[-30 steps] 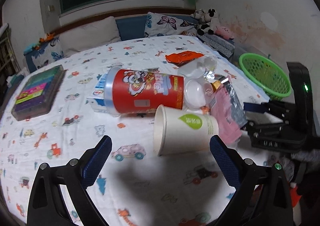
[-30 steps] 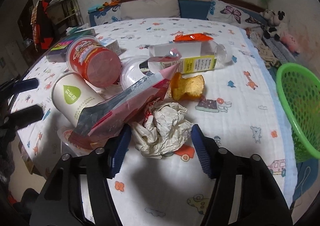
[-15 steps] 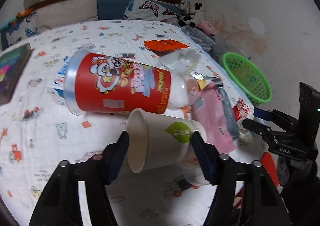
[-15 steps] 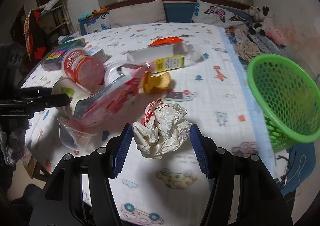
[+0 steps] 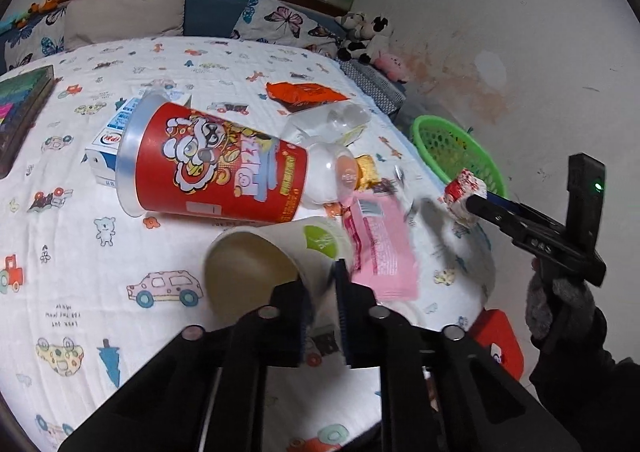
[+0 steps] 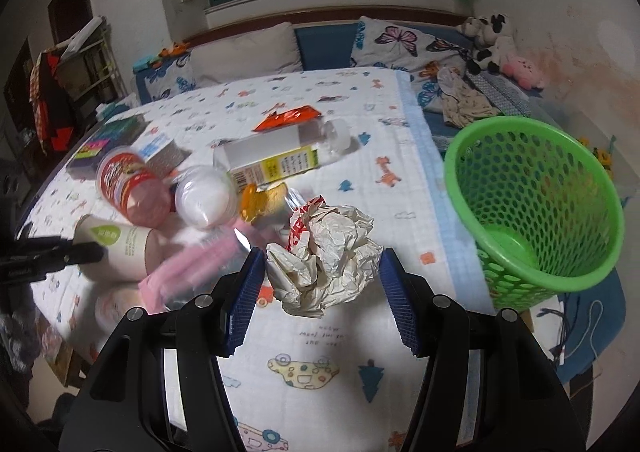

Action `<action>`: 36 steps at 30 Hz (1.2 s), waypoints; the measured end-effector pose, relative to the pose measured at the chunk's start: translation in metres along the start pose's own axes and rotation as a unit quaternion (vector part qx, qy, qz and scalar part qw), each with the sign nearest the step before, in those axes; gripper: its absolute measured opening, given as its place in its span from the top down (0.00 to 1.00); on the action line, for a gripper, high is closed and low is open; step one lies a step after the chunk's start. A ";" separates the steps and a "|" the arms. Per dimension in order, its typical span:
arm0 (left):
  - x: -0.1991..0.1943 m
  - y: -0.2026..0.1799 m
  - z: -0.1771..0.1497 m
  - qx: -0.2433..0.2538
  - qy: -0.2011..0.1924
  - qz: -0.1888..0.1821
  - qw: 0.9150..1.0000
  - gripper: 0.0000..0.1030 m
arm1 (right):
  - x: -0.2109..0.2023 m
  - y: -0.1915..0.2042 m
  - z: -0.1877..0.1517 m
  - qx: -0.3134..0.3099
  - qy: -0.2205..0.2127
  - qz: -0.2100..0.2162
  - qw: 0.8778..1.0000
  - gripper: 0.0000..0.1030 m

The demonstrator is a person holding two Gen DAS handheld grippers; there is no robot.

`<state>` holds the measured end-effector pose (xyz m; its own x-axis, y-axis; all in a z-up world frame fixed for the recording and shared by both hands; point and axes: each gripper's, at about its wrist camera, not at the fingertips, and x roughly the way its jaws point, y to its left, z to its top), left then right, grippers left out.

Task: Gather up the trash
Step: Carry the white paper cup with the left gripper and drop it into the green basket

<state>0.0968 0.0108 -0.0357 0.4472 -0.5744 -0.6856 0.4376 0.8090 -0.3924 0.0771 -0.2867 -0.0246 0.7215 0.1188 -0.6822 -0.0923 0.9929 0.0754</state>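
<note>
My left gripper is closed almost fully, and its jaws pinch the rim wall of the white paper cup. The cup lies on its side near the front edge of the bed, with its open mouth turned to my camera. Just behind it lies the red snack can, also on its side, and a pink wrapper touches the cup on its right.

My right gripper stands partly open around the crumpled paper ball; both blue pads press on the ball and carry it above the bed, close to the right edge. The green basket stands just beside that right edge, near the ball. A clear plastic bottle and an orange wrapper lie further toward the middle of the bed.
</note>
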 end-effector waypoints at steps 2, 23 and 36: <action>-0.005 -0.005 -0.002 0.007 -0.004 0.003 1.000 0.95 | -0.001 -0.004 0.002 0.005 -0.003 -0.002 1.000 0.42; -0.032 -0.055 0.066 0.061 -0.057 -0.044 0.995 0.96 | 0.020 -0.126 0.044 0.085 -0.013 -0.117 0.989 0.41; 0.083 -0.164 0.170 0.130 0.001 -0.094 0.987 0.96 | 0.052 -0.204 0.060 0.114 -0.005 -0.154 0.981 0.23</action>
<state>0.1945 -0.1900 0.0759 0.3379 -0.7105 -0.6173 0.6984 0.6289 -0.3416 0.1747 -0.4823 -0.0315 0.6976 -0.1882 -0.6913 0.2864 0.9577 0.0283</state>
